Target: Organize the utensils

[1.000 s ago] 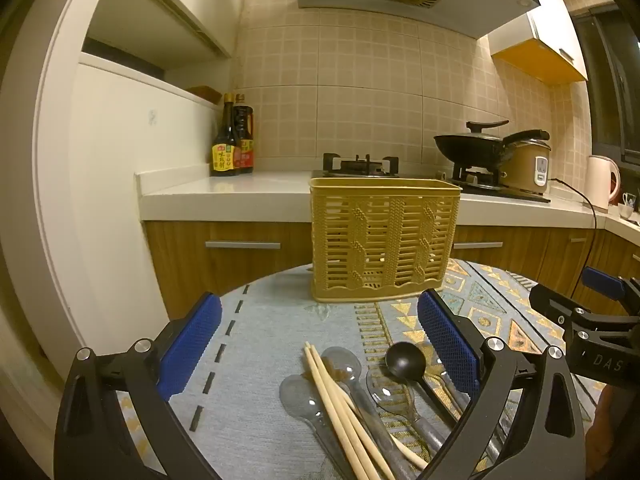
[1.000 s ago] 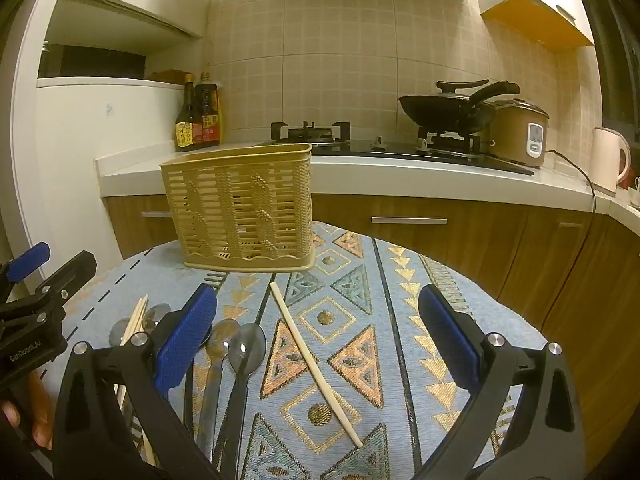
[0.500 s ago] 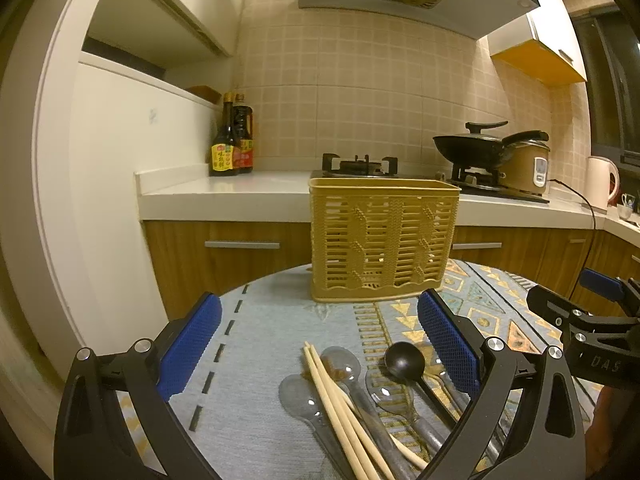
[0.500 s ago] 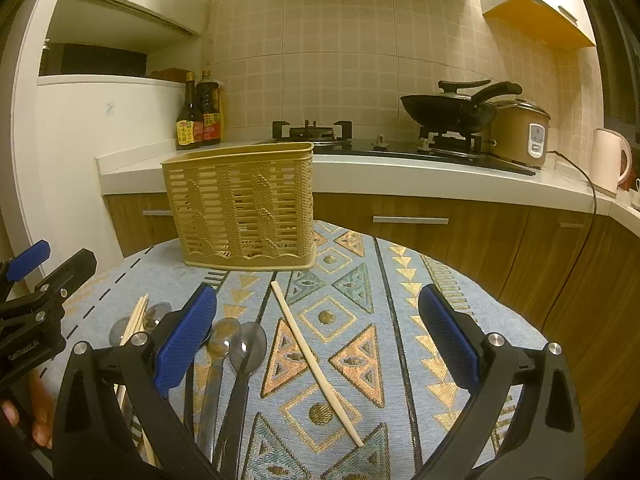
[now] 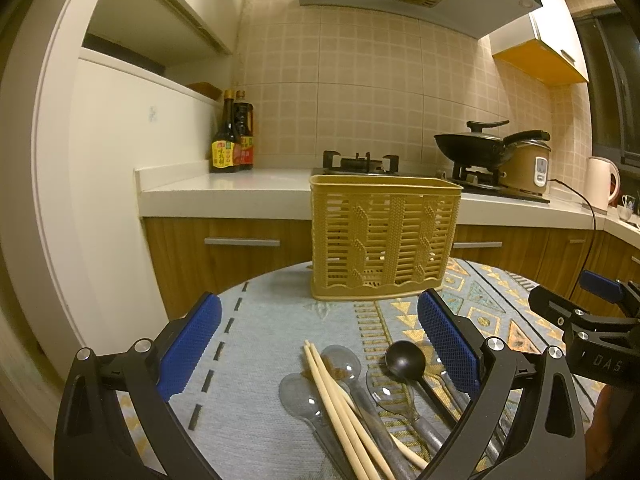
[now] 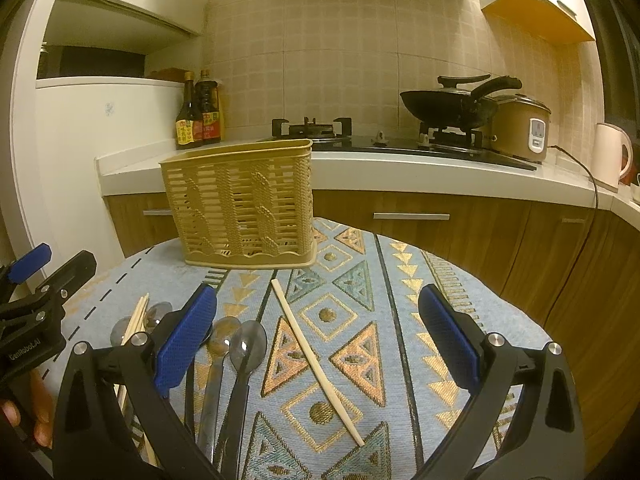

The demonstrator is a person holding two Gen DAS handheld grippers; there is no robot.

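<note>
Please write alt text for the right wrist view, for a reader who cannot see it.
The open right gripper hovers over a patterned tablecloth, with a single chopstick lying loose between its fingers. Spoons and more chopsticks lie to its left, near the left gripper. A yellow slotted basket stands behind, before a kitchen counter.

Left gripper (image 5: 318, 348) spread wide and empty, right gripper (image 6: 318, 338) likewise, both level, side by side
</note>
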